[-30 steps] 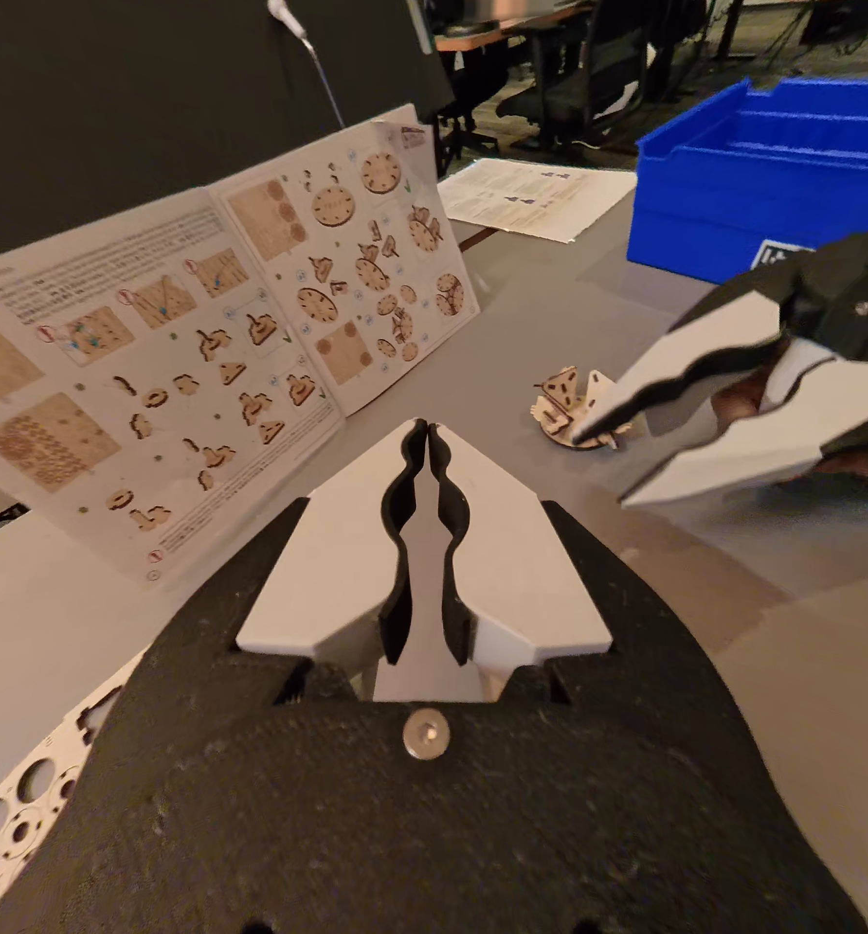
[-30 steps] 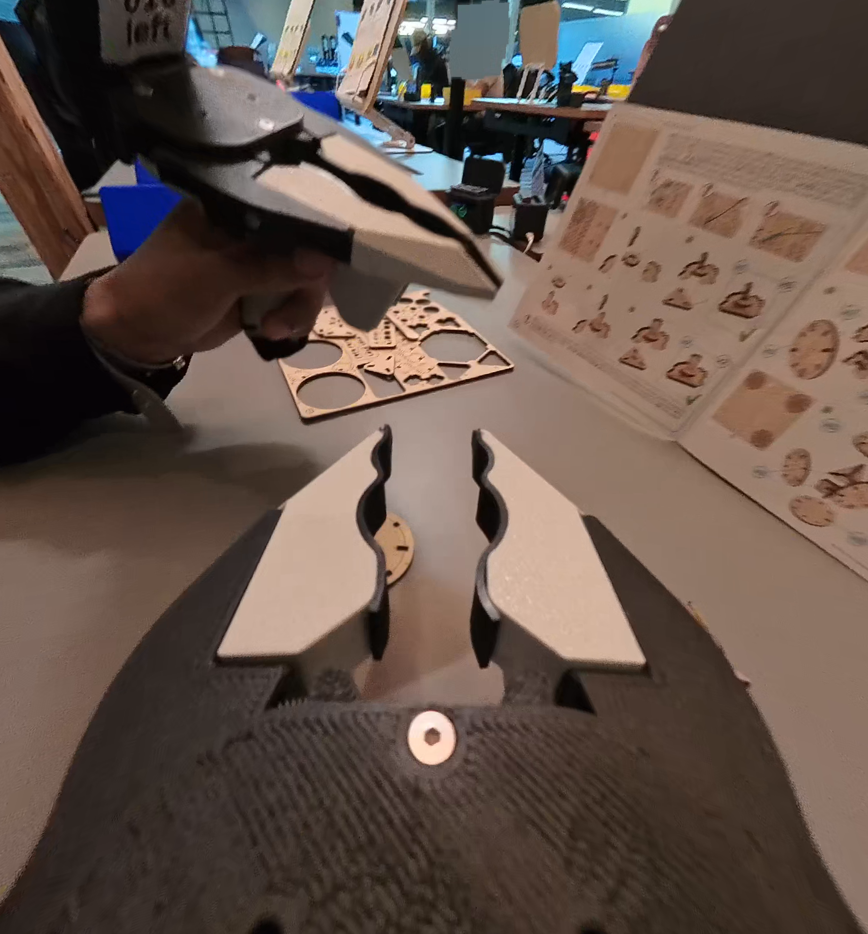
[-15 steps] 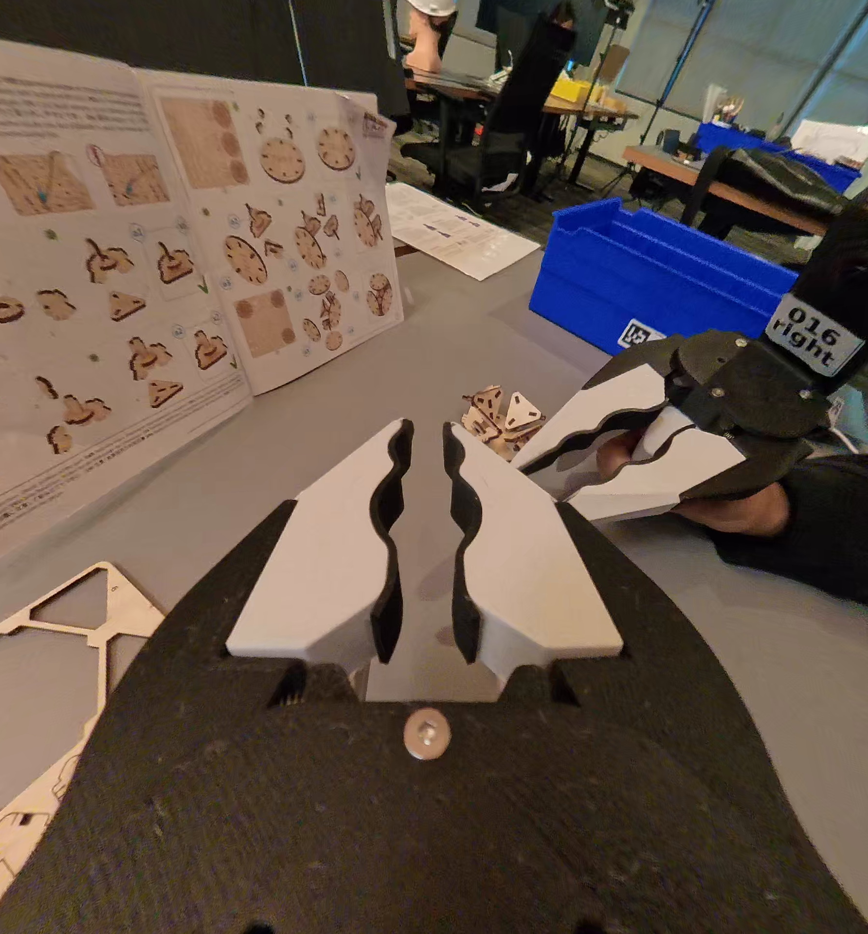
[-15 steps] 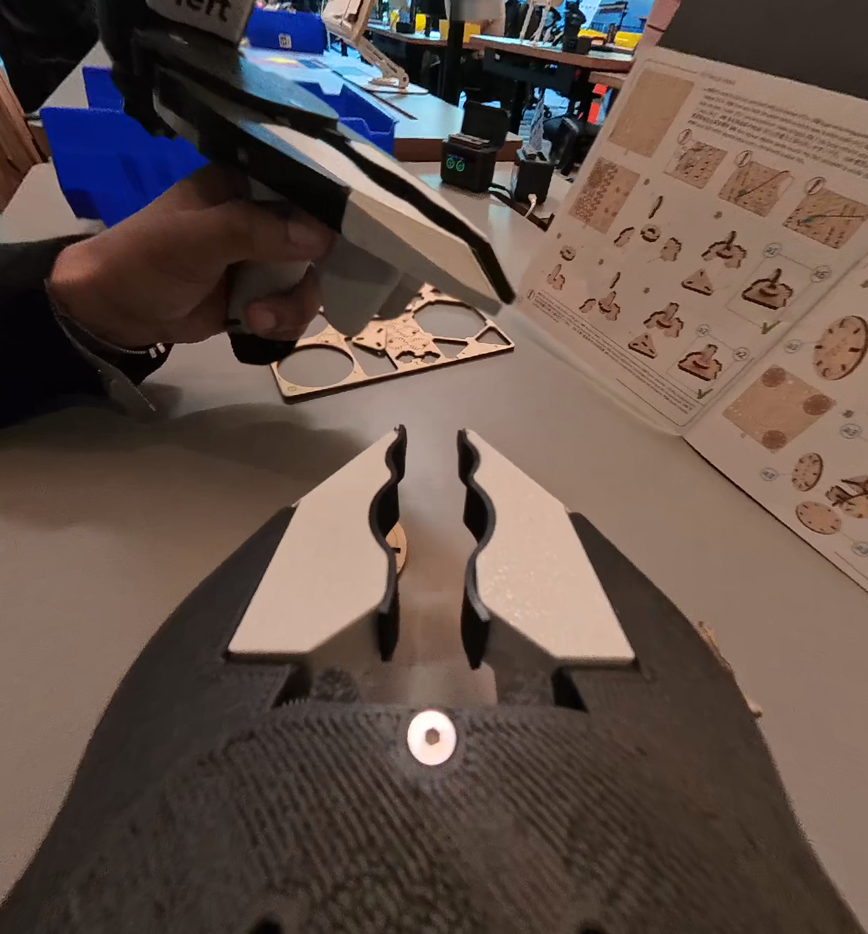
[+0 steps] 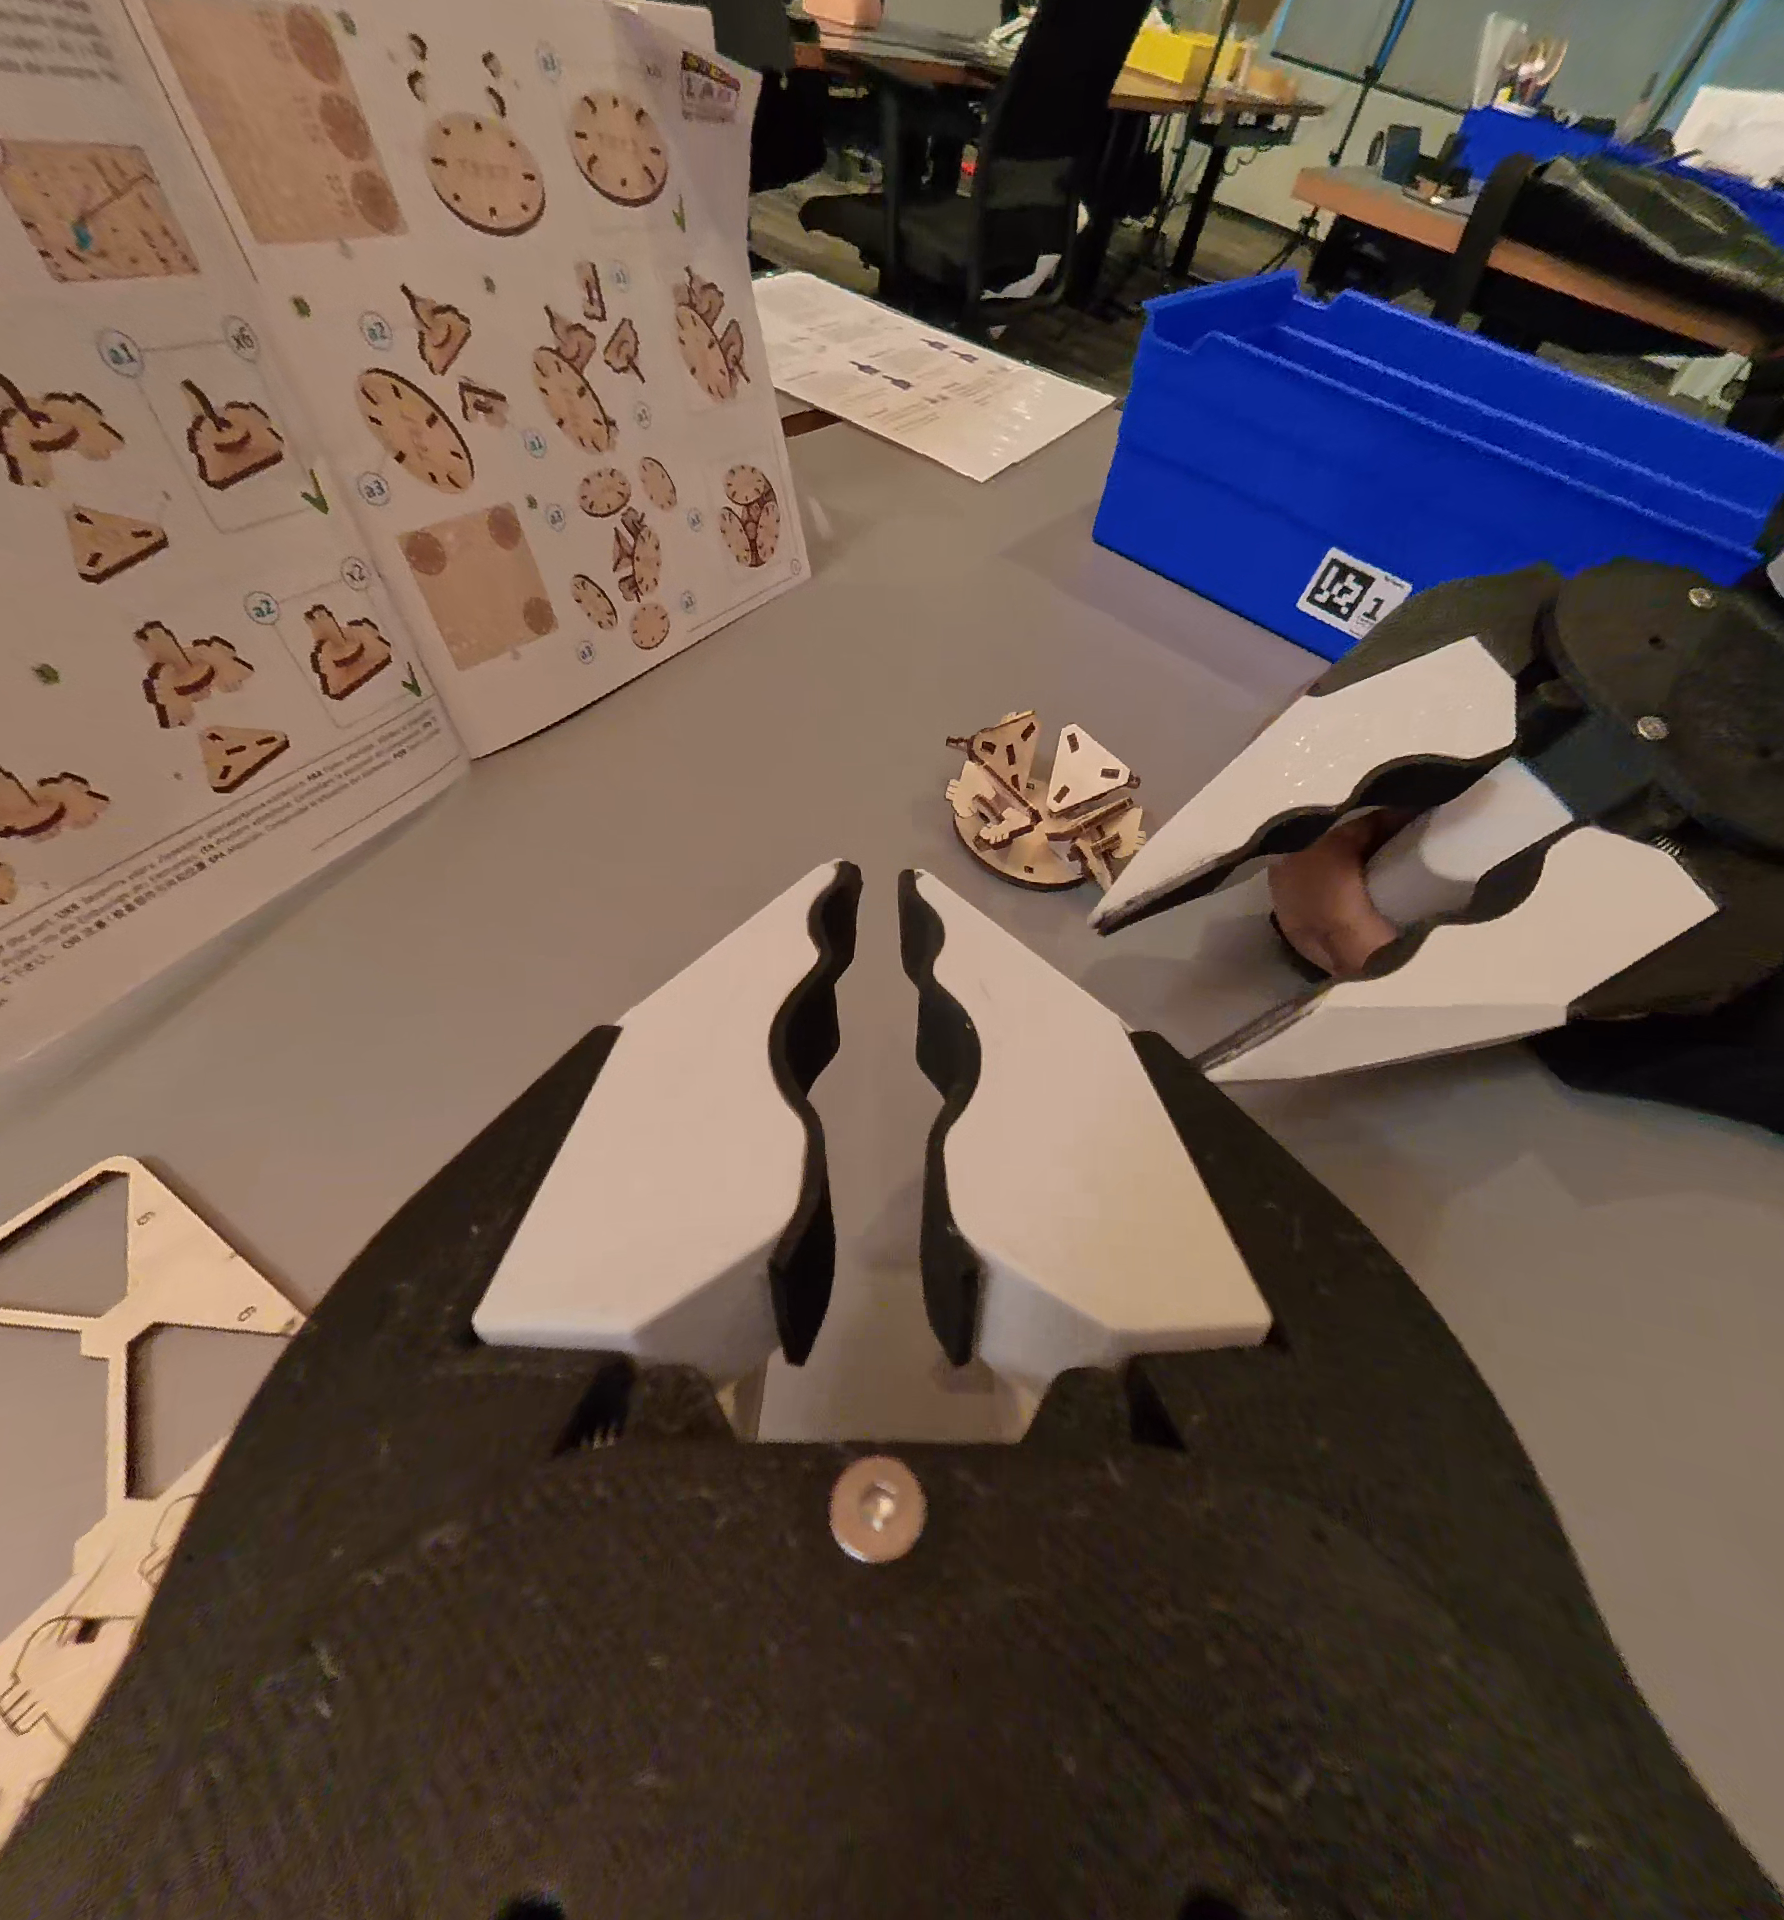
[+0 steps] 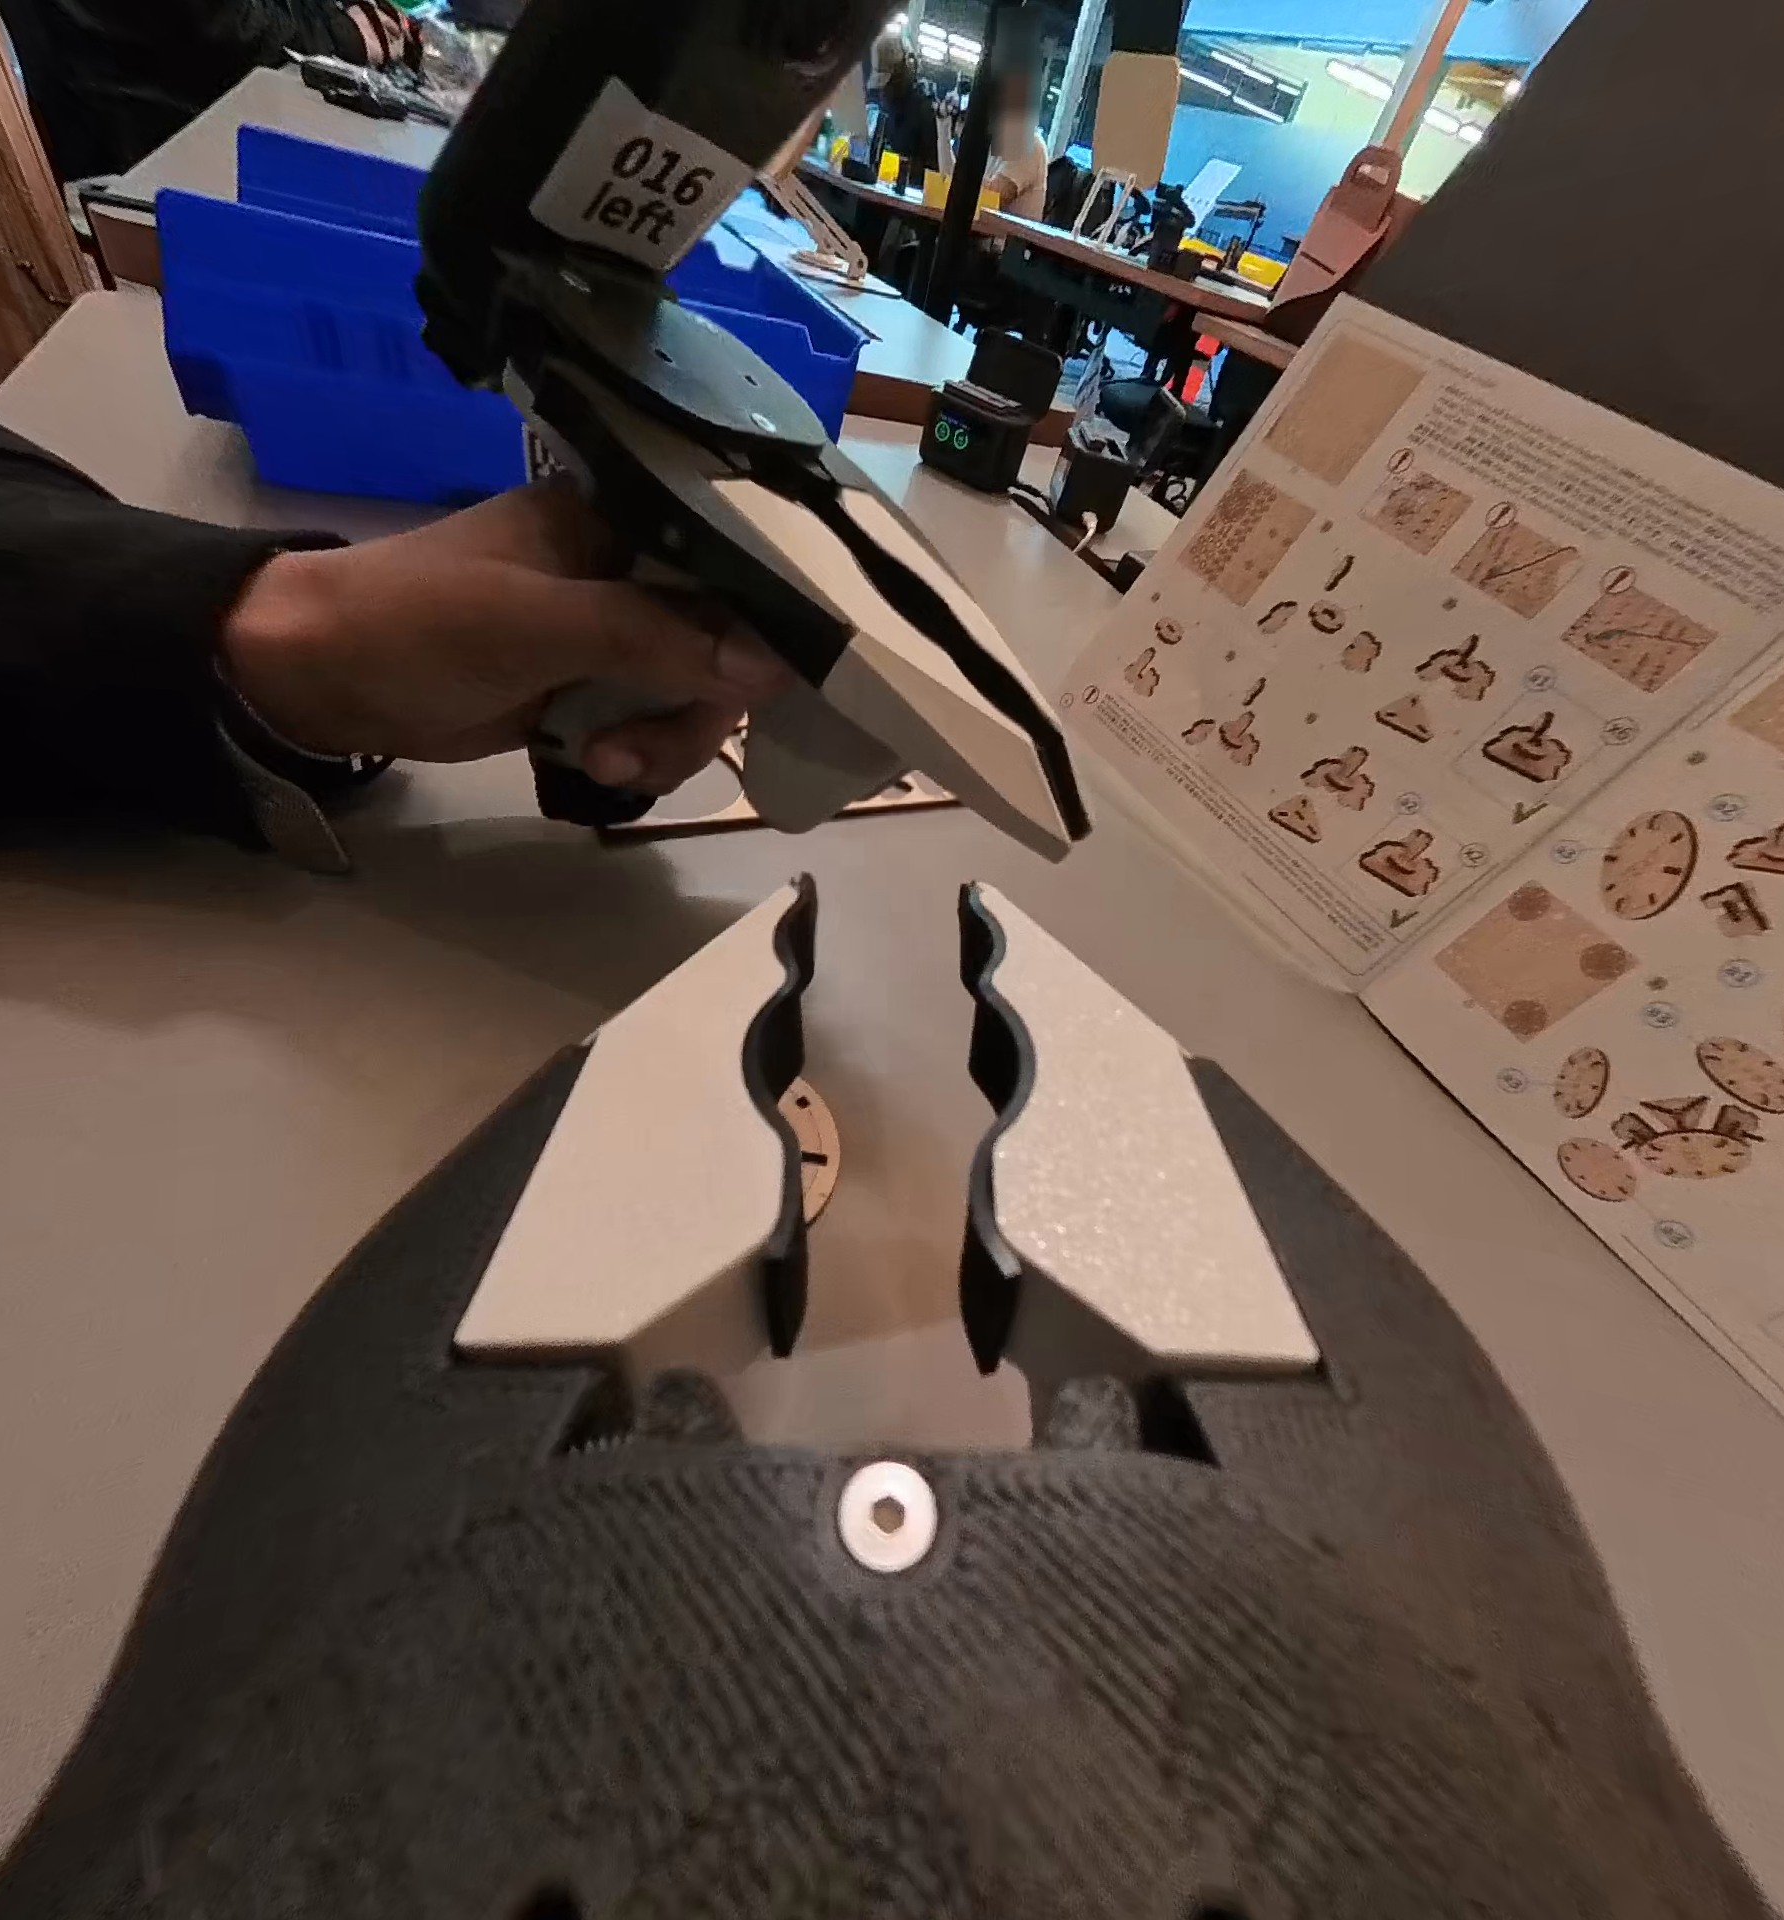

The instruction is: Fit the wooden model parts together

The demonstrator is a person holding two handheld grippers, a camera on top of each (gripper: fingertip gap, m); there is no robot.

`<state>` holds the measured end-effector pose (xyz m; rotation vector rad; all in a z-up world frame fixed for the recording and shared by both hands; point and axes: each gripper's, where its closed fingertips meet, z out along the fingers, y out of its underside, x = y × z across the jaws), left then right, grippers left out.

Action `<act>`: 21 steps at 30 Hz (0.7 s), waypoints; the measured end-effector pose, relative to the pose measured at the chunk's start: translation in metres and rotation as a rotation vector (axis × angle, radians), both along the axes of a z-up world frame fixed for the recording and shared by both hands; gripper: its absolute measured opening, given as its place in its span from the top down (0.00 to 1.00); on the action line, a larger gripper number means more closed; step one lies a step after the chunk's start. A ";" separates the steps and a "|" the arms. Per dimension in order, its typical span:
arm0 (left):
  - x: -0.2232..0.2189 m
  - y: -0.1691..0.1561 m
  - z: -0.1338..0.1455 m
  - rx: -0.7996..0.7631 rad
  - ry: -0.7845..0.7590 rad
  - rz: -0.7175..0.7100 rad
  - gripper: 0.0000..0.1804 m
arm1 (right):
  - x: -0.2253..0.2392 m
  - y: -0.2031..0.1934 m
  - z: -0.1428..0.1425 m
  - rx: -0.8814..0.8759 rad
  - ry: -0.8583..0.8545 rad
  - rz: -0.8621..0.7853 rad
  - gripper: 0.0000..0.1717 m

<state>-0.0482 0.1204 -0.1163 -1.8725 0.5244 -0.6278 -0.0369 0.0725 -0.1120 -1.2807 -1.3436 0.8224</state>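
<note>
My left gripper (image 5: 877, 883) is slightly open with nothing between its pads and hovers over the grey table (image 5: 659, 831). It also shows in the right wrist view (image 6: 1054, 821), held by a hand, with its tips just above my right gripper's tips. A small wooden assembly (image 5: 1044, 810), a disc with triangular pieces standing on it, sits ahead and to the right. My right gripper (image 6: 886, 899) is open and empty. It also shows in the left wrist view (image 5: 1148, 992), its tips beside the assembly. A flat wooden disc (image 6: 813, 1148) lies on the table under its left finger.
An open instruction booklet (image 5: 348, 416) stands along the table's back and also shows in the right wrist view (image 6: 1490, 779). A punched wooden sheet (image 5: 88, 1299) lies at the near left. A blue bin (image 5: 1439, 447) stands at the far right. A loose paper sheet (image 5: 929, 384) lies behind. The grippers' ends are close to 5 cm from one another.
My left gripper went from shut to slightly open and swung towards my right gripper and the assembly. My right gripper's jaws narrowed, then widened again. Nothing was taken hold of.
</note>
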 end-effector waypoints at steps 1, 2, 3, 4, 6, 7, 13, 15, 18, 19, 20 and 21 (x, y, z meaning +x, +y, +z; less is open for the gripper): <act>0.001 0.000 0.000 -0.004 -0.004 -0.004 0.97 | -0.001 0.000 -0.001 0.005 -0.006 0.000 0.84; 0.001 0.000 -0.001 -0.006 -0.007 -0.006 0.97 | -0.001 -0.001 -0.001 0.013 -0.009 -0.002 0.84; 0.002 0.000 -0.001 -0.007 -0.007 -0.008 0.96 | -0.001 -0.001 -0.001 0.023 -0.008 -0.006 0.84; 0.002 0.000 -0.002 -0.009 -0.006 -0.009 0.96 | 0.000 -0.001 -0.001 0.035 -0.006 -0.012 0.84; 0.002 0.000 -0.002 -0.011 -0.008 -0.010 0.96 | 0.000 -0.001 0.001 0.057 0.003 -0.025 0.85; 0.002 0.000 -0.002 -0.012 -0.010 -0.010 0.96 | 0.000 -0.001 0.001 0.064 0.004 -0.029 0.85; 0.002 0.000 -0.003 -0.024 -0.032 -0.014 0.96 | 0.000 -0.002 0.001 0.084 0.001 -0.035 0.85; 0.002 0.000 -0.002 -0.022 -0.034 -0.012 0.96 | 0.000 -0.001 0.001 0.082 0.003 -0.036 0.85; 0.001 0.000 -0.003 -0.022 -0.033 -0.011 0.96 | 0.000 0.000 0.002 0.076 0.008 -0.040 0.85; 0.001 0.000 -0.003 -0.022 -0.034 -0.011 0.96 | 0.001 0.001 0.002 0.075 0.012 -0.047 0.84; 0.001 0.000 -0.003 -0.021 -0.033 -0.011 0.96 | 0.001 0.002 0.003 0.072 0.015 -0.058 0.83; 0.001 0.000 -0.003 -0.020 -0.032 -0.011 0.96 | 0.001 0.004 0.003 0.066 0.018 -0.068 0.83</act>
